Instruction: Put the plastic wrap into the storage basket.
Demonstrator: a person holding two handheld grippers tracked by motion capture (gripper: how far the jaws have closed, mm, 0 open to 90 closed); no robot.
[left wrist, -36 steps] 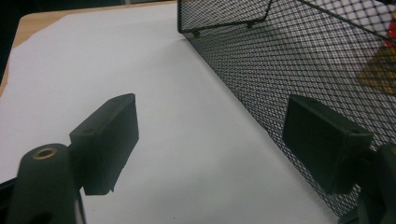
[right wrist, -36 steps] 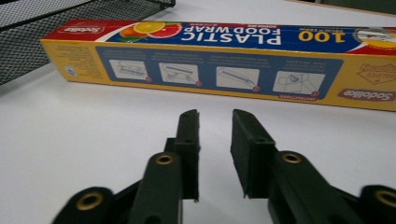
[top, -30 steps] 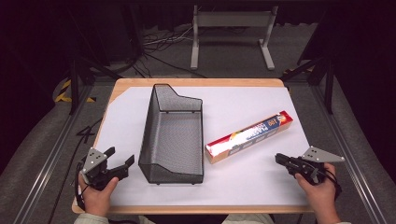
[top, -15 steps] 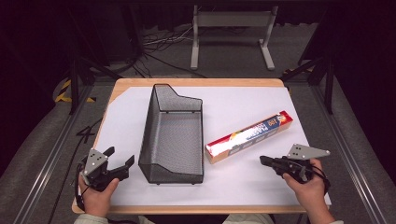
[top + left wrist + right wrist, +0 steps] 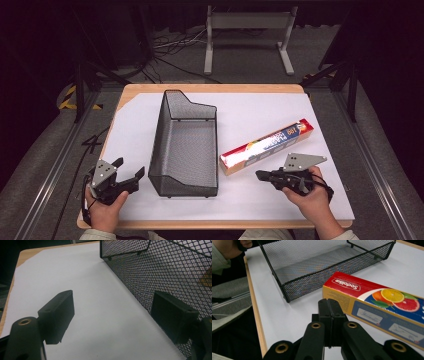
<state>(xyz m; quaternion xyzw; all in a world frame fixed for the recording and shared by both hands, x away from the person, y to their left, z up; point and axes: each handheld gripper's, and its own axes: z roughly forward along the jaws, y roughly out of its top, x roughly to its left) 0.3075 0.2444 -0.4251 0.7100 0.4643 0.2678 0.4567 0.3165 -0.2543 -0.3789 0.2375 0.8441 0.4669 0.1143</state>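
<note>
Our right gripper (image 5: 260, 175), jaws pressed together and empty, points at the near end of the foil box (image 5: 267, 146), which lies on the table just right of the mesh basket (image 5: 186, 145). We judge the jaws should spread before closing across the box's narrow sides; the left gripper (image 5: 129, 172) rests wide open beside the basket

Black two-jaw tongs (image 5: 261, 175) with brass-ringed pivots, grey three-cornered top plates, trailing cables

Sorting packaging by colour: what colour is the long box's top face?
Red, with white lettering, on the long box; the right gripper view shows it best.

We hold the left hand-held gripper (image 5: 129, 170) low with jaws spread wide, the right hand-held gripper (image 5: 259, 175) with jaws pressed together.
</note>
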